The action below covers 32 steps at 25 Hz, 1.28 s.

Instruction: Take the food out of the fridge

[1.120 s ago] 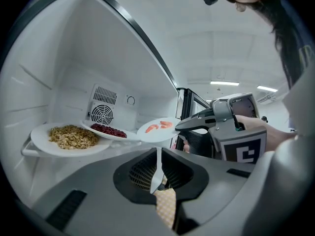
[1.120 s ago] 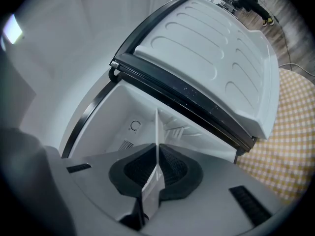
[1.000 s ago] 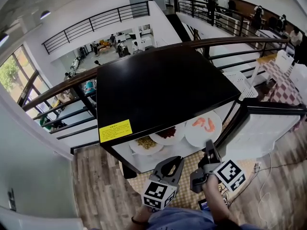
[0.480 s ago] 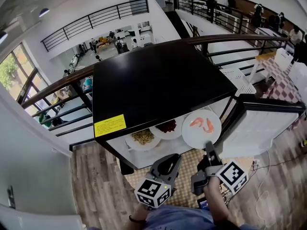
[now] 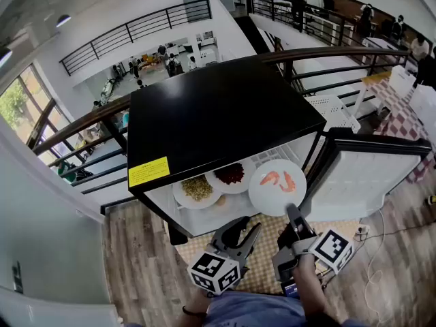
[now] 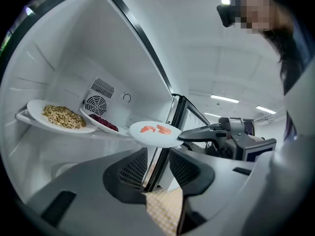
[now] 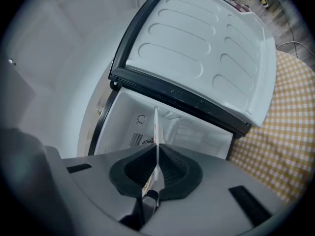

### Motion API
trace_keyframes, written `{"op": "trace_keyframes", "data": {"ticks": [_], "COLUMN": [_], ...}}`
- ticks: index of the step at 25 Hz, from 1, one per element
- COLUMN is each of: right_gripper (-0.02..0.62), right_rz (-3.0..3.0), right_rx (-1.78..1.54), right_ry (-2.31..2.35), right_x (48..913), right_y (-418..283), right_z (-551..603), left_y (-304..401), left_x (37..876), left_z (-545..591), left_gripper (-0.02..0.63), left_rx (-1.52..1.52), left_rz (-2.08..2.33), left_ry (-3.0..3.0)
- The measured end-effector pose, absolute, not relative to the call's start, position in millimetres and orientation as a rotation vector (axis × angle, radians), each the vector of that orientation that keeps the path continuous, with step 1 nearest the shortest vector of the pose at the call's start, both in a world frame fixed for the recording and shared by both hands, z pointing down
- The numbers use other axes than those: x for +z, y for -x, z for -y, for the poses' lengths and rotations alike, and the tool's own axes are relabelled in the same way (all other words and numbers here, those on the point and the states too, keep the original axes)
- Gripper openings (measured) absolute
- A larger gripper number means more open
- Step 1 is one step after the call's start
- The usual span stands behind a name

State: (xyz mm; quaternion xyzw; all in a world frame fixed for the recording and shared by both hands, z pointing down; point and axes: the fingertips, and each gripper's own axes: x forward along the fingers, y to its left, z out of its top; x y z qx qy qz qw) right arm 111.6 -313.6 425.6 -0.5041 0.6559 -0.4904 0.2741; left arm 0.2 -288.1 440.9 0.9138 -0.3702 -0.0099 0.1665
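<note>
A black-topped fridge [image 5: 218, 118] stands open, its white door [image 5: 368, 176] swung to the right. My right gripper [image 5: 291, 215] is shut on the near rim of a white plate of shrimp [image 5: 277, 186], held level just in front of the shelf. In the right gripper view the plate [image 7: 156, 127] shows edge-on between the pads. On the shelf sit a plate of dark red food [image 5: 230, 176] and a plate of yellowish bits [image 5: 196, 191]. My left gripper [image 5: 245, 229] hangs below the shelf front; its jaws are opening with nothing between them [image 6: 157, 156].
A yellow checked mat [image 5: 262, 254] lies on the wooden floor under the fridge. A railing [image 5: 88, 125] runs behind the fridge. A white cable [image 5: 378, 251] trails on the floor at the right. The open door [image 7: 206, 48] stands close on the right.
The shrimp plate has come out from under the fridge top, toward me, in the right gripper. The left gripper's jaws have parted.
</note>
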Motion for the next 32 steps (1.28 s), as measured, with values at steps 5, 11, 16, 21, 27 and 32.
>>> {"op": "trace_keyframes", "data": {"ticks": [5, 11, 16, 21, 27, 32], "right_gripper": [0.025, 0.025, 0.025, 0.025, 0.025, 0.025], "right_rz": [-1.786, -1.805, -1.838, -1.865, -1.903, -1.931], "right_rx": [-1.358, -1.408, -1.471, -1.536, -1.611, -1.658], "right_ry": [1.324, 1.246, 1.143, 1.039, 0.975, 0.934], "right_x": [428, 431, 432, 430, 442, 451], "right_y": [-113, -117, -113, -109, -107, -106], "right_z": [303, 290, 276, 258, 235, 222], "left_y": [-6, -14, -18, -25, -26, -25], "left_x": [442, 451, 452, 459, 470, 476], "left_z": [279, 266, 255, 236, 208, 190], "left_gripper": [0.176, 0.187, 0.189, 0.189, 0.189, 0.189], "left_rx": [-0.059, -0.07, -0.083, -0.057, -0.035, -0.006], "left_rz": [1.026, 1.025, 1.062, 1.109, 1.182, 1.237], "left_ry": [-2.558, -2.495, -2.458, -2.434, -2.396, -2.358]}}
